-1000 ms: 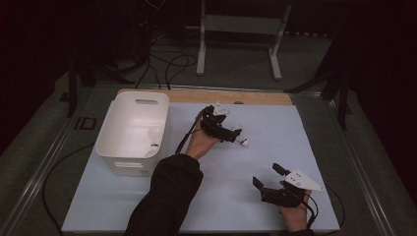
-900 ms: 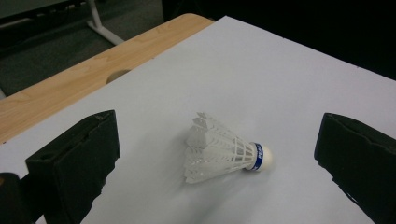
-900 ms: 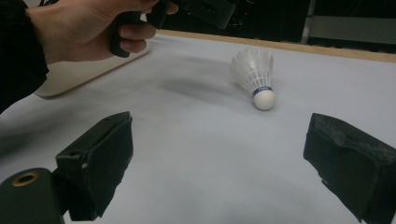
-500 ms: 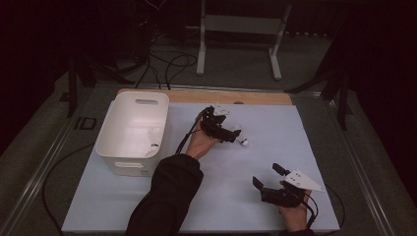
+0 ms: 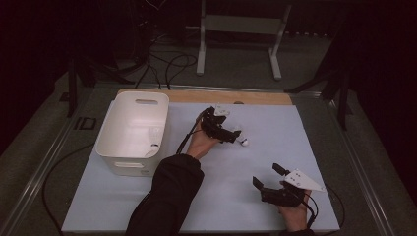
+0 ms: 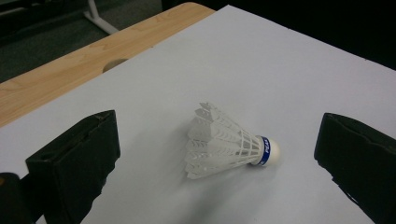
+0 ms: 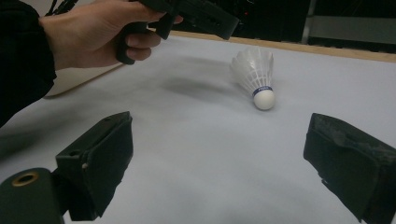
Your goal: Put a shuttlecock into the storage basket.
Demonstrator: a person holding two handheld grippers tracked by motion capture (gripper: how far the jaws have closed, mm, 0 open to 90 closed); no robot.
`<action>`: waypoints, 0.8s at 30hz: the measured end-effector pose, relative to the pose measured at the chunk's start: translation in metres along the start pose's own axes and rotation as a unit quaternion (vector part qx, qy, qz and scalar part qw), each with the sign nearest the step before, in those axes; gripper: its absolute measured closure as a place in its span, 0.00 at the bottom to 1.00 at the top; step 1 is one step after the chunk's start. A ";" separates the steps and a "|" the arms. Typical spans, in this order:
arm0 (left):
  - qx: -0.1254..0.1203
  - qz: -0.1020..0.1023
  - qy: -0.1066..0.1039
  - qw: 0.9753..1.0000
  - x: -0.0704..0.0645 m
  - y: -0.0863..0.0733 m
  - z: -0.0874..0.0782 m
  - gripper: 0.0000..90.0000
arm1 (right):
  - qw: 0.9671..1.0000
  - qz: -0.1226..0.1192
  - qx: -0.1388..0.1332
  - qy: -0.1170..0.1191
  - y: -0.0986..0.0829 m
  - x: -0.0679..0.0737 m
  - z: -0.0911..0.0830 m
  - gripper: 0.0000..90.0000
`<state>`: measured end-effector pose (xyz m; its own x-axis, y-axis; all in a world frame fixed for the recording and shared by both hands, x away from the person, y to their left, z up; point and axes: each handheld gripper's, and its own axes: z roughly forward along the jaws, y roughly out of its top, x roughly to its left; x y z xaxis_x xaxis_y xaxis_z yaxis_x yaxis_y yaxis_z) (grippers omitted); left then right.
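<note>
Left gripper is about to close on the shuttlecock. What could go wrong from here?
1. The shuttlecock lies on its side between the open jaws of the left gripper; closing across the feather skirt could crush or bend it.
2. The rounded cork tip could slip, so the shuttlecock may roll or squirt out across the smooth white sheet.
3. If it goes to the white bin, a loose hold may drop it on the way.
</note>
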<state>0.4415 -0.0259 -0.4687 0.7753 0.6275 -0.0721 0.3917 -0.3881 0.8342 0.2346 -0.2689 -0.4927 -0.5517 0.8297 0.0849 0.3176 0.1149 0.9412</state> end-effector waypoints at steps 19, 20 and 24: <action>0.007 0.000 -0.003 1.000 0.003 -0.003 0.006 0.01 | 1.000 0.002 0.001 -0.001 0.000 0.000 0.000 0.09; 0.006 -0.002 -0.003 1.000 0.003 -0.003 0.006 0.01 | 1.000 0.001 0.001 0.000 0.000 0.000 0.000 0.09; 0.007 -0.003 -0.005 1.000 0.003 -0.004 0.008 0.01 | 1.000 0.001 0.001 0.000 0.000 0.000 0.000 0.09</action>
<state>0.4459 -0.0282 -0.4768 0.7777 0.6231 -0.0836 0.4041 -0.3936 0.8257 0.2346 -0.2689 -0.4927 -0.5513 0.8297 0.0871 0.3200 0.1139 0.9406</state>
